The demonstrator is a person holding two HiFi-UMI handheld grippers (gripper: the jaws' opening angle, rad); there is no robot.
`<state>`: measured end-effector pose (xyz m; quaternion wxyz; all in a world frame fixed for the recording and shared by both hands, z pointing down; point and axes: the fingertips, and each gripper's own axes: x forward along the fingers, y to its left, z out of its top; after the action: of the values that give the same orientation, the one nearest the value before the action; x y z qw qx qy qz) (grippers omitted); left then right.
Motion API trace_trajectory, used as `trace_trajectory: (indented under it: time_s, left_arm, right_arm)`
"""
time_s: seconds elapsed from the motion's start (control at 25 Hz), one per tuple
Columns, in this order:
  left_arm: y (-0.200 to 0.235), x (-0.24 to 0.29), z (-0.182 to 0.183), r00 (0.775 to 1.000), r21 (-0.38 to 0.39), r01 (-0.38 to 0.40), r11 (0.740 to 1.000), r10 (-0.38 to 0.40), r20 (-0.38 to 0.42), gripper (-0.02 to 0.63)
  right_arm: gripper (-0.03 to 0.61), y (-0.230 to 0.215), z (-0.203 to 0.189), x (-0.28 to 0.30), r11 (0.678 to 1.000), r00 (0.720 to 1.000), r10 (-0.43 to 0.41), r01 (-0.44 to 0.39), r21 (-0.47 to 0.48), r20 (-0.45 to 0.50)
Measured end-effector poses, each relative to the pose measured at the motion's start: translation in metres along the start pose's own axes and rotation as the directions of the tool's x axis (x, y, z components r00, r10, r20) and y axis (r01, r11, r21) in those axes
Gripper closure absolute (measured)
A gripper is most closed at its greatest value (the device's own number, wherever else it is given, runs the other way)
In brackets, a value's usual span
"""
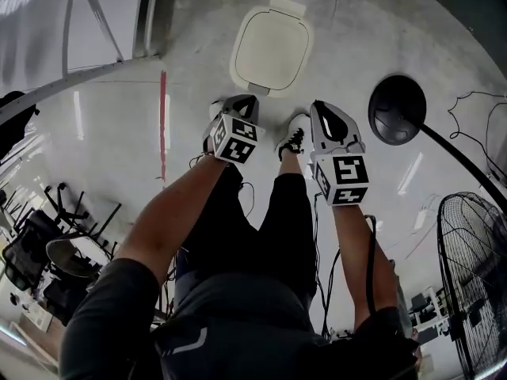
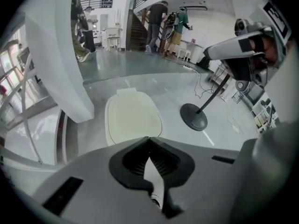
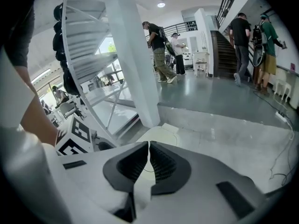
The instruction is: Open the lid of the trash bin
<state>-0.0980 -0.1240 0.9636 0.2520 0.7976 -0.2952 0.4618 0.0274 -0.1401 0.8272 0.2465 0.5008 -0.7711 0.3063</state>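
- Grey concrete floor (image 1: 356, 30) lay beneath a standing person (image 1: 238, 315); left gripper (image 1: 242, 103) and right gripper (image 1: 319, 108) each had jaws pressed together, empty.
- Just beyond stood the trash bin (image 1: 238, 76), lid (image 1: 272, 48) down.
- Closed jaws would likely slip off the lid's edge.

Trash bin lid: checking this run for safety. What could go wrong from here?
1. The lid lies closed and flat; left gripper and right gripper both have jaws together, so a tip may slide off its rim.
2. The black stand base sits right of the lid; a step could catch it.
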Motion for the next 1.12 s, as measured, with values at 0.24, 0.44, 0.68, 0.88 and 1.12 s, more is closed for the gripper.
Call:
trace_trajectory:
  time_s: [0.24, 0.44, 0.68, 0.88, 1.12]
  left_arm:
    - [0.013, 0.043, -0.023, 0.998, -0.155, -0.017, 0.988, 0.009, -0.055, 0.604]
    - [0.016, 0.065, -0.036, 0.996, -0.149, -0.002, 0.989, -0.012, -0.092, 0.604]
    - [0.015, 0.086, -0.048, 0.993, -0.13, -0.007, 0.992, -0.008, -0.115, 0.604]
    - [0.013, 0.091, -0.051, 0.993, -0.172, -0.015, 0.985, -0.006, -0.12, 0.604]
    - [0.014, 0.092, -0.051, 0.991, -0.161, -0.036, 0.986, 0.014, -0.132, 0.604]
  right_arm:
    - [0.549, -0.018, -0.012, 0.009, 1.0, 1.0, 0.007, -0.006, 0.022, -0.002]
    - [0.549, -0.025, -0.02, 0.019, 0.999, 1.0, 0.016, -0.016, 0.029, 0.004]
    - [0.549, -0.043, -0.036, 0.03, 0.997, 0.999, -0.034, 0.036, 0.071, -0.018]
    - [0.549, -0.043, -0.044, 0.028, 0.998, 0.999, -0.014, 0.016, 0.056, -0.029]
    - [0.549, -0.045, -0.047, 0.03, 0.998, 0.999, -0.014, 0.016, 0.06, -0.03]
